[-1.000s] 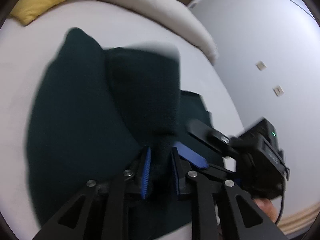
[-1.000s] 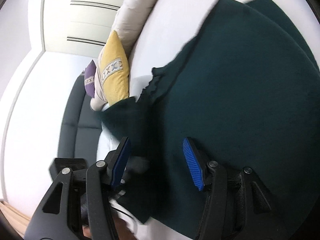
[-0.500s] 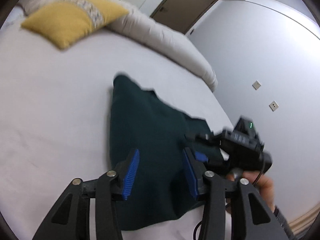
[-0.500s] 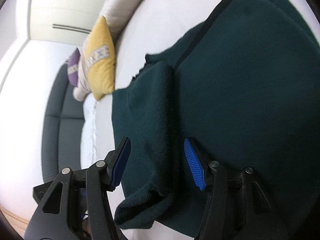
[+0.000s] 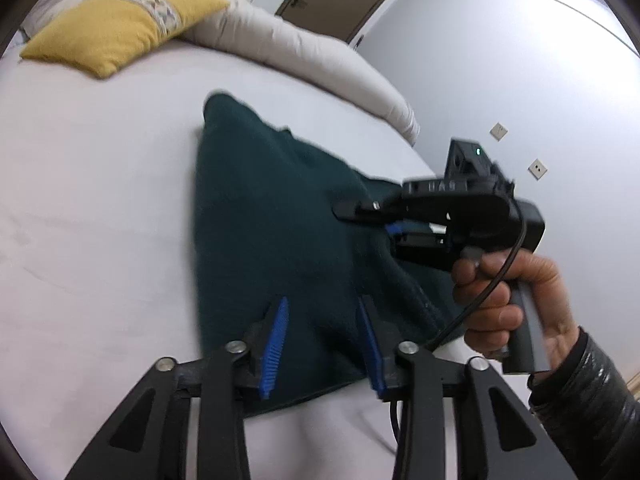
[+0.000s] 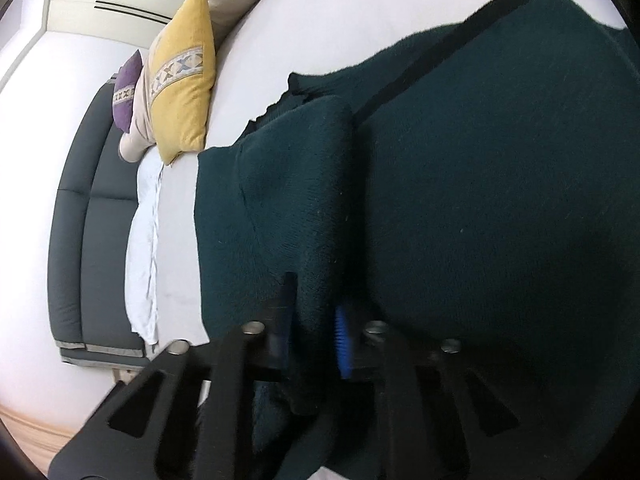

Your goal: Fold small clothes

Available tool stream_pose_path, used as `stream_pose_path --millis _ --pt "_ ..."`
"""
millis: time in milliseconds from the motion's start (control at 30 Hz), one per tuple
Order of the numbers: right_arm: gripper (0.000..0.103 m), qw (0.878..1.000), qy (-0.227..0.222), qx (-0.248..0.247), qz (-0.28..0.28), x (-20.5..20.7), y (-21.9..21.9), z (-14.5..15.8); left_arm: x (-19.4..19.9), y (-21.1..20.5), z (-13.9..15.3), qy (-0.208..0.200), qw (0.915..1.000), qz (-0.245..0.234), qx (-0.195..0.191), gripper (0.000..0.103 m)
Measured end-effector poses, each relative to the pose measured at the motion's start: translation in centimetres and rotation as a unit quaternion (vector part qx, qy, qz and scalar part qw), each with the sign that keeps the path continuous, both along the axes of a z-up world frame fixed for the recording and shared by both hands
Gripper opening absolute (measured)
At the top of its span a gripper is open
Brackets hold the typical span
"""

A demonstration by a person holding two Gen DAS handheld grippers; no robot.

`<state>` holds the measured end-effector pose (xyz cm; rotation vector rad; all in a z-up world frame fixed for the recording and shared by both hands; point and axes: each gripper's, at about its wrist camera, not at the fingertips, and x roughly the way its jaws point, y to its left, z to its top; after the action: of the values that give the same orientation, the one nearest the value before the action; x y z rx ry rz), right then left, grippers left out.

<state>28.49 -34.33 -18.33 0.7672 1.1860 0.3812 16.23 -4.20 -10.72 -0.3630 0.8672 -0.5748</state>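
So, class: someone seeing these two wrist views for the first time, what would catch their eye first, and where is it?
The dark green sweater spread over the white bed dominates both views. Next, the right gripper pinches a folded sleeve at the garment's edge, while the left gripper hovers open over the hem. A yellow cushion stands out at the bed's head.

Garment (image 5: 280,216) on bed (image 5: 100,208), pillow (image 5: 116,28) behind it (near the headboard (image 6: 80,200))
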Motion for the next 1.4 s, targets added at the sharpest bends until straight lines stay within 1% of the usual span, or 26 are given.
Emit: stream_pose_path --millis 33,100,133,200,300,400,433,500,567,633,800,900,967,1033,1067,1133,1167,1233,1267,1333,1400 --pt "0.011 1.000 -0.013 -0.006 0.001 -0.2 -0.2 0.6 -0.1 0.3 0.3 -0.005 1.0000 0.003 0.001 0.047" --pt "0.010 0.999 -0.030 -0.011 0.005 -0.8 -0.9 1.5 0.4 0.2 0.8 -0.008 0.9999 0.006 0.003 0.048" --pt "0.010 0.999 -0.038 -0.015 0.004 -1.1 -1.5 2.0 0.7 0.6 0.5 -0.009 0.9999 0.006 0.004 0.050" --pt "0.010 0.999 -0.050 -0.020 -0.002 -1.6 -3.0 2.8 1.3 0.1 0.8 -0.012 0.9999 0.005 0.007 0.052" --pt "0.010 0.998 -0.062 -0.030 -0.013 -2.5 -5.8 3.8 1.8 -1.0 1.3 -0.024 0.9995 -0.005 0.019 0.054" --pt "0.010 0.997 -0.063 -0.037 -0.030 -3.3 -8.9 4.0 3.1 -3.9 1.8 -0.040 0.9983 -0.018 0.038 0.058" --pt "0.010 0.997 -0.060 -0.038 -0.036 -3.5 -9.8 3.9 3.8 -5.1 2.1 -0.045 0.9978 -0.023 0.043 0.058" --pt "0.010 0.997 -0.055 -0.040 -0.044 -3.7 -11.2 3.5 3.6 -6.5 2.7 -0.057 0.9962 -0.032 0.057 0.058" --pt "0.010 0.997 -0.054 -0.039 -0.048 -3.9 -12.3 3.4 4.3 -8.0 2.9 -0.066 0.9946 -0.038 0.070 0.058" --pt "0.010 0.996 -0.058 -0.034 -0.051 -4.3 -13.2 3.1 5.5 -9.2 2.5 -0.071 0.9933 -0.042 0.081 0.058" --pt "0.010 0.996 -0.060 -0.026 -0.064 -5.1 -14.9 2.1 6.8 -11.9 1.8 -0.073 0.9907 -0.052 0.102 0.058" --pt "0.010 0.994 -0.058 -0.010 -0.089 -6.0 -17.1 0.6 7.0 -12.4 1.0 -0.070 0.9904 -0.053 0.107 0.059" --pt "0.010 0.996 -0.047 -0.013 -0.077 -6.3 -17.3 -0.7 7.3 -13.1 0.2 -0.068 0.9879 -0.054 0.128 0.065" --pt "0.011 0.996 -0.051 0.003 -0.073 -6.3 -17.5 -1.2 7.5 -13.4 -0.8 -0.064 0.9860 -0.051 0.146 0.065" --pt "0.011 0.996 -0.056 0.001 -0.072 -6.1 -17.4 -1.2 7.3 -13.3 -1.0 -0.068 0.9852 -0.048 0.149 0.065" --pt "0.011 0.996 -0.058 -0.017 -0.065 -5.8 -16.9 -1.1 6.8 -13.5 -1.2 -0.080 0.9806 -0.048 0.173 0.065" --pt "0.011 0.996 -0.058 -0.021 -0.063 -5.6 -16.9 -1.3 6.7 -13.8 -1.4 -0.085 0.9766 -0.049 0.191 0.065" --pt "0.011 0.996 -0.050 -0.024 -0.065 -5.2 -16.9 -1.5 6.6 -14.2 -1.8 -0.083 0.9728 -0.052 0.210 0.065" --pt "0.011 0.996 -0.047 -0.024 -0.067 -4.9 -16.8 -1.6 6.7 -14.3 -2.0 -0.079 0.9723 -0.051 0.214 0.065" --pt "0.010 0.997 -0.045 -0.024 -0.066 -4.5 -16.5 -2.0 6.8 -14.2 -2.2 -0.073 0.9737 -0.049 0.210 0.066" --pt "0.011 0.996 -0.041 0.009 -0.075 -4.8 -17.4 -2.7 7.0 -14.1 -2.4 -0.067 0.9754 -0.049 0.204 0.066"
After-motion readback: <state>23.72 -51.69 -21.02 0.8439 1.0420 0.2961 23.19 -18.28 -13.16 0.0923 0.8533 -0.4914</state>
